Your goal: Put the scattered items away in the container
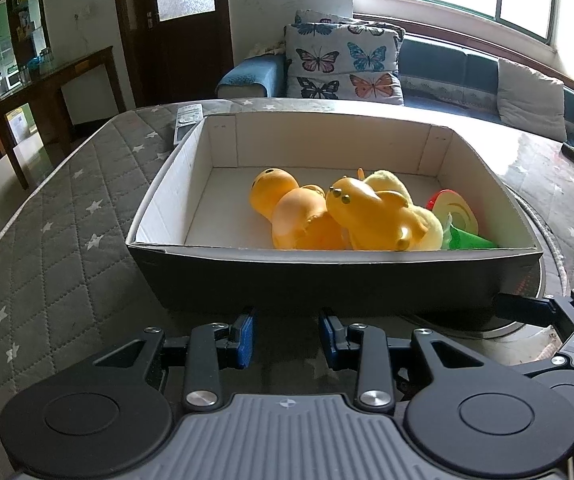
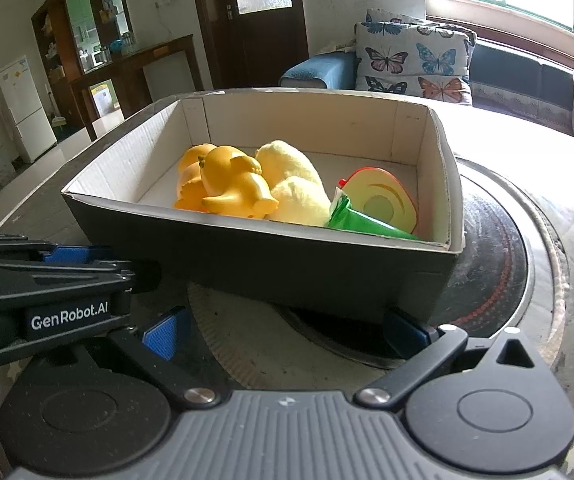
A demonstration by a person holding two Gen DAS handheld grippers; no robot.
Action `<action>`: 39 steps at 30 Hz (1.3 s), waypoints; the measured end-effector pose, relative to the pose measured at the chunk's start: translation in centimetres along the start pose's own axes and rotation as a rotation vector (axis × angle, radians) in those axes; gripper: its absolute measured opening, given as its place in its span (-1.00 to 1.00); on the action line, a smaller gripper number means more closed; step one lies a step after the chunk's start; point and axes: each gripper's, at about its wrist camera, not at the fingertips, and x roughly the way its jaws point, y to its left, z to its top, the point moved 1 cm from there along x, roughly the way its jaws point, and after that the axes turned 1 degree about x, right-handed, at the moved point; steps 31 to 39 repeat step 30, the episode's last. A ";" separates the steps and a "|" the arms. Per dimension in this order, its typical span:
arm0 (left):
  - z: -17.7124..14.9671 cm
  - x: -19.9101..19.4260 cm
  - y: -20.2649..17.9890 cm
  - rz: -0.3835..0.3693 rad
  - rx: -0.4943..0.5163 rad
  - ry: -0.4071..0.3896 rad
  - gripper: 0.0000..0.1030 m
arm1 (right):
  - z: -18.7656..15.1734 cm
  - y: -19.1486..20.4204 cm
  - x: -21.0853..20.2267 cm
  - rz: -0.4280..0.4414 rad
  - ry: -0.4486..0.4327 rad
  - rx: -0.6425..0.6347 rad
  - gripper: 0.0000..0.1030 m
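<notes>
A dark cardboard box with a white inside stands on the quilted table; it also shows in the right wrist view. Inside lie orange rubber ducks, a yellow plush toy, a green toy tube and a half-apple toy. My left gripper is open and empty, just in front of the box's near wall. My right gripper is open and empty, at the box's near right corner.
A remote control lies on the table behind the box's left corner. The box sits partly on a round stove plate. A sofa with butterfly cushions stands beyond the table. My left gripper's body is close at the left.
</notes>
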 end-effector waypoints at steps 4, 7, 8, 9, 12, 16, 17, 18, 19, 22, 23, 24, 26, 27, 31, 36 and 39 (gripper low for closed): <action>0.0 0.1 0.0 0.001 0.001 0.001 -0.31 | 0.0 0.0 0.1 0.001 0.005 0.003 1.00; 0.1 0.1 0.1 0.004 0.001 0.000 -0.31 | 0.0 0.0 0.2 0.000 0.009 0.003 1.00; 0.1 0.1 0.1 0.006 0.002 0.000 -0.31 | 0.0 0.0 0.2 0.000 0.010 0.004 1.00; 0.1 0.1 0.1 0.008 0.004 -0.002 -0.31 | 0.1 0.0 0.3 0.000 0.011 0.004 1.00; 0.3 0.1 0.1 0.014 0.007 -0.008 -0.31 | 0.2 0.0 0.3 0.000 0.013 0.008 1.00; 0.5 -0.1 0.1 0.018 0.006 -0.014 -0.31 | 0.2 -0.1 0.2 -0.001 0.016 0.011 1.00; 0.5 -0.1 0.1 0.019 0.005 -0.014 -0.31 | 0.2 -0.1 0.2 -0.002 0.016 0.012 1.00; 0.5 -0.1 0.1 0.018 0.005 -0.014 -0.31 | 0.2 -0.1 0.2 -0.003 0.016 0.013 1.00; 0.5 -0.1 0.1 0.017 0.005 -0.014 -0.31 | 0.2 -0.1 0.2 -0.003 0.015 0.013 1.00; 0.5 -0.2 0.1 0.017 0.005 -0.021 -0.31 | 0.1 -0.1 0.2 -0.005 0.012 0.015 1.00; 0.5 -0.2 0.1 0.017 0.004 -0.024 -0.31 | 0.2 -0.1 0.2 -0.005 0.011 0.016 1.00; 0.5 -0.3 0.1 0.017 0.002 -0.026 -0.31 | 0.2 -0.1 0.1 -0.005 0.010 0.017 1.00; 0.6 -0.4 0.1 0.014 -0.004 -0.033 -0.31 | 0.2 -0.1 0.1 -0.008 0.009 0.016 1.00; 0.6 -0.4 0.1 0.015 -0.005 -0.036 -0.31 | 0.2 -0.1 0.1 -0.008 0.008 0.017 1.00; 0.7 -0.6 0.0 0.020 -0.002 -0.046 -0.31 | 0.2 -0.2 -0.1 -0.008 0.005 0.018 1.00; 0.7 -0.6 0.0 0.020 -0.002 -0.046 -0.31 | 0.2 -0.2 -0.1 -0.008 0.005 0.018 1.00; 0.7 -0.6 0.0 0.020 -0.002 -0.046 -0.31 | 0.2 -0.2 -0.1 -0.008 0.005 0.018 1.00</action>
